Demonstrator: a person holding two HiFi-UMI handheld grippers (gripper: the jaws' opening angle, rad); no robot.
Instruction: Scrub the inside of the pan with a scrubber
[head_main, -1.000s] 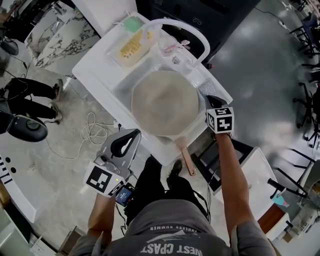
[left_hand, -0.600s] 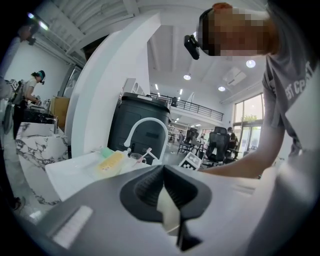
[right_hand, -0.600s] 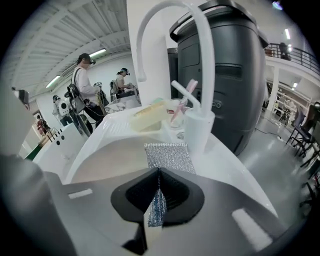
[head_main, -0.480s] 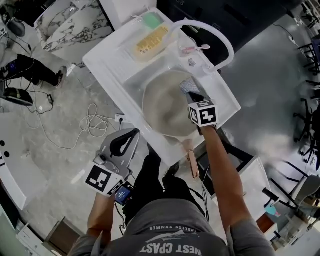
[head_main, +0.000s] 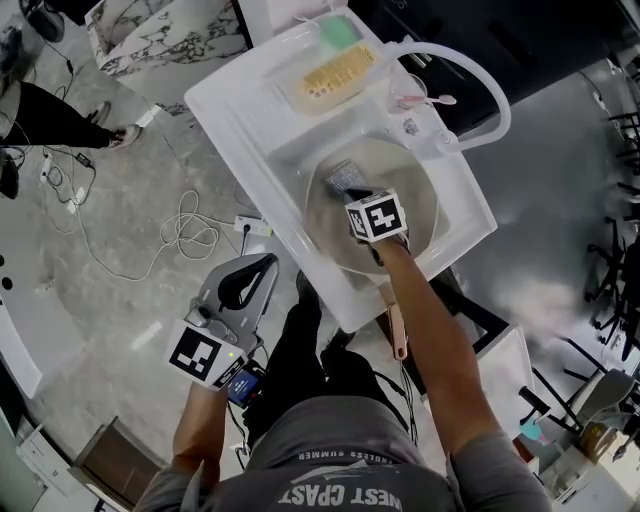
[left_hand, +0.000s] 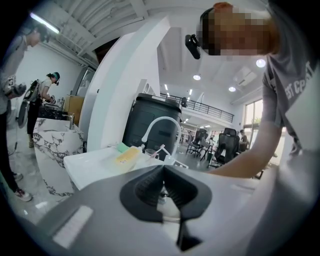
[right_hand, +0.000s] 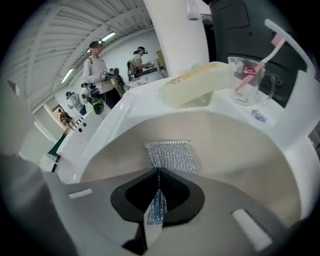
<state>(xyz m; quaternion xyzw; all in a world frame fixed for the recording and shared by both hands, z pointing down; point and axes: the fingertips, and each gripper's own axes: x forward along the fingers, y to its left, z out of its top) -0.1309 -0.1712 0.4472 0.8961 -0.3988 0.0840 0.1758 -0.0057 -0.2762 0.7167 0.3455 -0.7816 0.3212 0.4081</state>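
Seen from above, a person stands at a white sink unit (head_main: 236, 122) with a handheld tool in each hand. A round, pale grey pan (head_main: 418, 205) sits in the basin, its copper-coloured handle (head_main: 398, 330) pointing back toward the person over the front edge of the worktop.

The right tool (head_main: 354, 194) reaches into the pan, with its marker cube on top. Its jaws are clamped on a silver mesh scrubber (right_hand: 170, 155). In the right gripper view, a thin strip of the mesh is pinched between the two pads. The rest spreads out as a flat square just past the tips, lying against the pan's inner surface left of centre.

The left tool (head_main: 266, 266) is held low by the person's left leg, over the grey floor and well apart from the sink. In the left gripper view its jaws are together with nothing between them.

At the back of the worktop lies a yellow bottle (head_main: 330, 72) with a green item (head_main: 340, 30) beside it. To their right stands a clear glass (right_hand: 251, 82) holding a pink toothbrush (right_hand: 260, 62). A white curved faucet (head_main: 478, 78) arches over that corner.

A pale cable (head_main: 190, 232) lies coiled on the floor to the left of the sink. Other people stand at a counter in the background.
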